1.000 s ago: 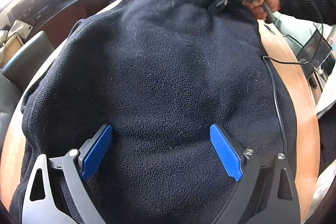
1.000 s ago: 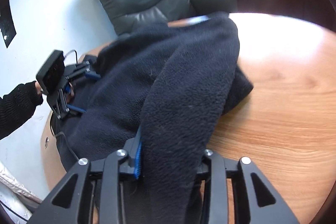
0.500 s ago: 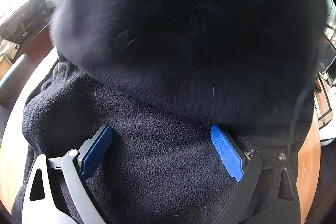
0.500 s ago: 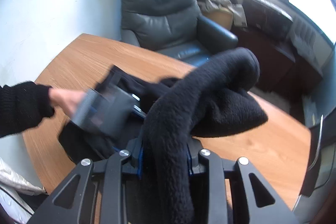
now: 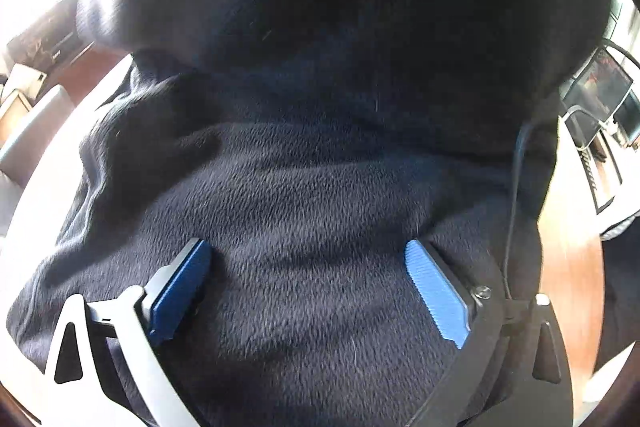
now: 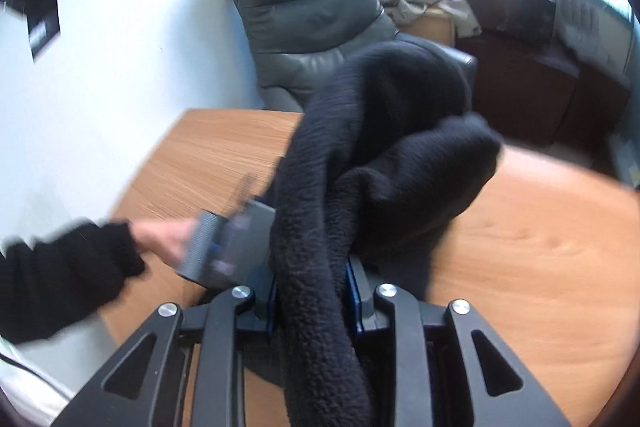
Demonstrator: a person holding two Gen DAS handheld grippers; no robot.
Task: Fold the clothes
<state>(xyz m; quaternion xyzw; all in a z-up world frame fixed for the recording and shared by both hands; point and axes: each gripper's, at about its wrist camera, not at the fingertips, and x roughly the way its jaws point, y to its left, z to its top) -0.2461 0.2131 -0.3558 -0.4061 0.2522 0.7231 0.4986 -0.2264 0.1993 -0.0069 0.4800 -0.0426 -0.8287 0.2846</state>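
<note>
The dark navy fleece garment [image 5: 304, 195] lies spread over most of the round wooden table [image 6: 528, 267], while one thick fold of it is lifted clear and drapes forward in a heavy roll in front of the right gripper [image 6: 312, 303], whose blue-padded jaws are closing on that bunched fleece and already press it from both sides. The left gripper [image 5: 308, 291] hangs over the flat part of the fleece with its blue pads [image 5: 436, 291] opening wide, the fabric under them but not pinched. To my eye this cloth is soft, thick and limp, with some weight to it: it will sag and slump rather than hold a crease, and its nap should keep it from sliding in the pads. A hem or an edge seam looks the better place to take hold, since a grip mid-panel only gathers a lump. A thin black cable [image 5: 516, 187] trails across the fleece on the right side and could snag in a fold. The person's left hand [image 6: 168, 235], in a black knitted sleeve [image 6: 60, 291], shows blurred beside the lifted roll. Beyond the table stand a grey leather armchair [image 6: 312, 11] against a white wall [image 6: 132, 39] with orange lettering, a dark wooden cabinet [image 6: 532, 67] under bright windows, and a heap of pale cloth on a small box.
</note>
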